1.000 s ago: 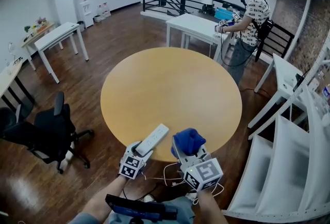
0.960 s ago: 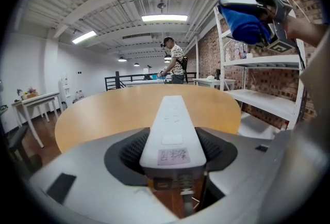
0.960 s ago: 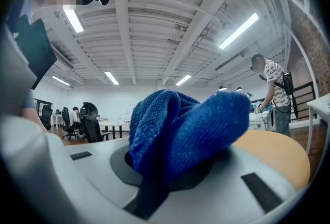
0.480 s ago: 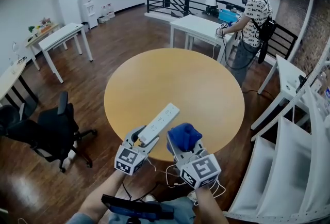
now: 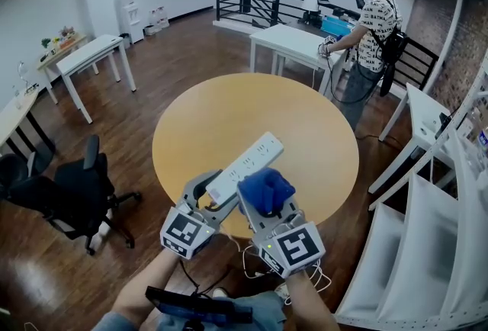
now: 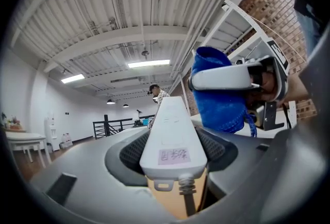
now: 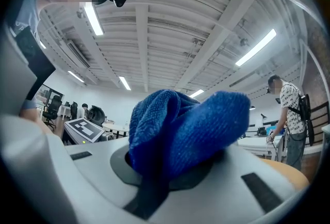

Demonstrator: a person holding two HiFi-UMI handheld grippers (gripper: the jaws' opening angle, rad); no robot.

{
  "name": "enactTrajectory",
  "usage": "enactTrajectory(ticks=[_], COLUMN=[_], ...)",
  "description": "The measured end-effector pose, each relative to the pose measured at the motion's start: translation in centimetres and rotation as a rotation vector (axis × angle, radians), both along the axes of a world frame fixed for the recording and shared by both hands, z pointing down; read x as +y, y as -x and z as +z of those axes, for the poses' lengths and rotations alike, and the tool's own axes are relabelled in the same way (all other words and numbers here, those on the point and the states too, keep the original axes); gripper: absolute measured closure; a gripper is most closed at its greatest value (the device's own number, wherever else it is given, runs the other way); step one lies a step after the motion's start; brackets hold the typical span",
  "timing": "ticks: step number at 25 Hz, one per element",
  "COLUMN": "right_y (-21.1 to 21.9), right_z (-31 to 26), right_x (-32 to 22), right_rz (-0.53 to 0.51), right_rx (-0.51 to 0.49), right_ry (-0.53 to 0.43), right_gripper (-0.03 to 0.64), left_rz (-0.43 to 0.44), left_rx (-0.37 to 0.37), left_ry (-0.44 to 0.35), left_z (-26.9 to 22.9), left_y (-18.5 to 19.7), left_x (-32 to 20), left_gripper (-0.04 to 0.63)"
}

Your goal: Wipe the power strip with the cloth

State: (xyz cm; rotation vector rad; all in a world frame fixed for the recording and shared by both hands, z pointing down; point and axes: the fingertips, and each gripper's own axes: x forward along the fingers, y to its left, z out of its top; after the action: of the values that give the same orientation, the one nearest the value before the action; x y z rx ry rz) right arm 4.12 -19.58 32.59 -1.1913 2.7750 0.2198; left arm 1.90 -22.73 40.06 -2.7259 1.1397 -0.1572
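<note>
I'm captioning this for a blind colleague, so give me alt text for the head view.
The left gripper holds a white power strip by one end above a round wooden table, with the right gripper holding a bunched blue cloth right beside it. Another person stands at a white table behind.

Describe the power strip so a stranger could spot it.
Start at the round wooden table mid-room. Over its near edge, the left hand-held gripper clamps a power strip by one end. It is the long white bar, unlike the bunched blue cloth beside it.

Left gripper (image 5: 216, 192), right gripper (image 5: 264, 206): level, clamped.
</note>
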Motion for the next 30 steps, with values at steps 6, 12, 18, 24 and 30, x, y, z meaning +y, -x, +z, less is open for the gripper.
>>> enactTrajectory(ticks=[6, 12, 18, 24, 30], right_y=[1.5, 5.2, 6.8, 3.6, -0.2], right_z=[-2.5, -2.9, -1.2, -2.2, -4.5], right_x=[0.3, -0.5, -0.2, -2.1, -3.9], right_rz=[-0.058, -0.119, -0.146, -0.07, 0.015], right_rx=[0.003, 0.1, 0.164, 0.132, 0.109], right_ry=[0.021, 0.049, 0.053, 0.021, -0.035], right_gripper=[0.557, 0.557, 0.557, 0.557, 0.557], left_rz=[-0.005, -0.006, -0.004, -0.007, -0.01], left_rx=[-0.061, -0.114, -0.144, -0.114, -0.109], left_ry=[-0.02, -0.068, -0.094, -0.096, -0.092], left_z=[-0.6, -0.9, -0.9, -0.8, -0.5], left_y=[-0.7, -1.7, -1.8, -1.1, -0.4], left_x=[0.5, 1.1, 1.8, 2.2, 2.2], left_gripper=[0.311, 0.311, 0.311, 0.311, 0.311])
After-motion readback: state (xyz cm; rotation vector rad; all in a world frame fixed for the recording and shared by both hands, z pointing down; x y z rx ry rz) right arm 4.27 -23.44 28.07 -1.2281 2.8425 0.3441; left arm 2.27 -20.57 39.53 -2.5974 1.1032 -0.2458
